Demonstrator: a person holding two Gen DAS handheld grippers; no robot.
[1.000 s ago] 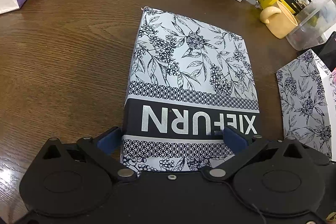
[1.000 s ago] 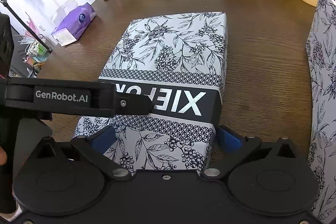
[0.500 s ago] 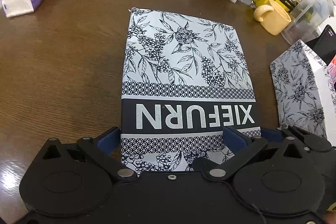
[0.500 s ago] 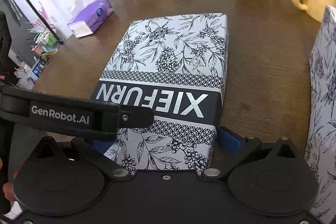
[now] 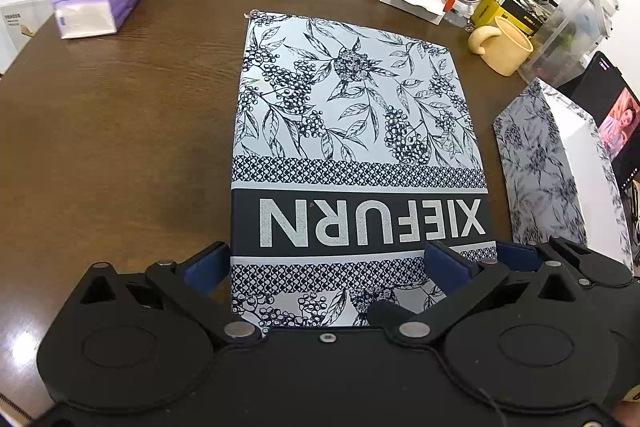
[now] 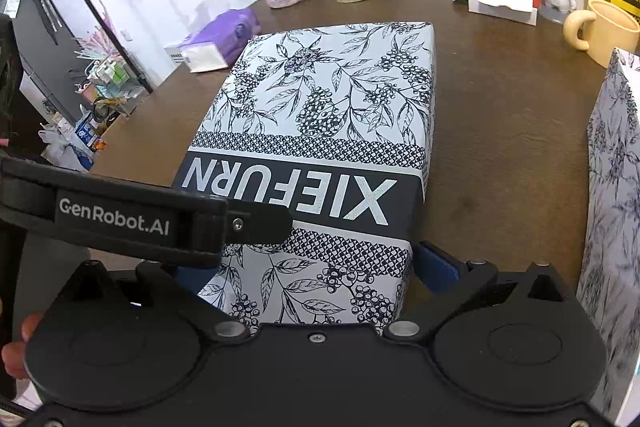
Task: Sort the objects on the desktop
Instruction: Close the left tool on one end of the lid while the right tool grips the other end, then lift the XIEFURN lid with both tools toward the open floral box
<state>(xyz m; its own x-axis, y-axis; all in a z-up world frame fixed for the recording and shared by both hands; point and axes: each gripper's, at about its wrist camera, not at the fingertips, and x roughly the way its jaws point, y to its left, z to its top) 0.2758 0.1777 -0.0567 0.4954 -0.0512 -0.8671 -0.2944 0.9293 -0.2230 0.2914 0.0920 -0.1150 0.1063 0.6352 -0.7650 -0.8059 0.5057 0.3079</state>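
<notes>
We hold both grippers spread wide around the near end of the flowered box [image 5: 352,131]: left gripper [image 5: 324,263], right gripper [image 6: 308,267].

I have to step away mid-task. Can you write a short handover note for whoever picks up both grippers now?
Left gripper: open, fingers straddling the near end of the flat white floral "XIEFURN" box.
Right gripper: open at the same end of that box.
Box lies flat on the brown wooden table; a second floral box stands to its right.
Done: nothing visibly sorted.
Left: grip and place the box, then the clutter at the far edge.
</notes>
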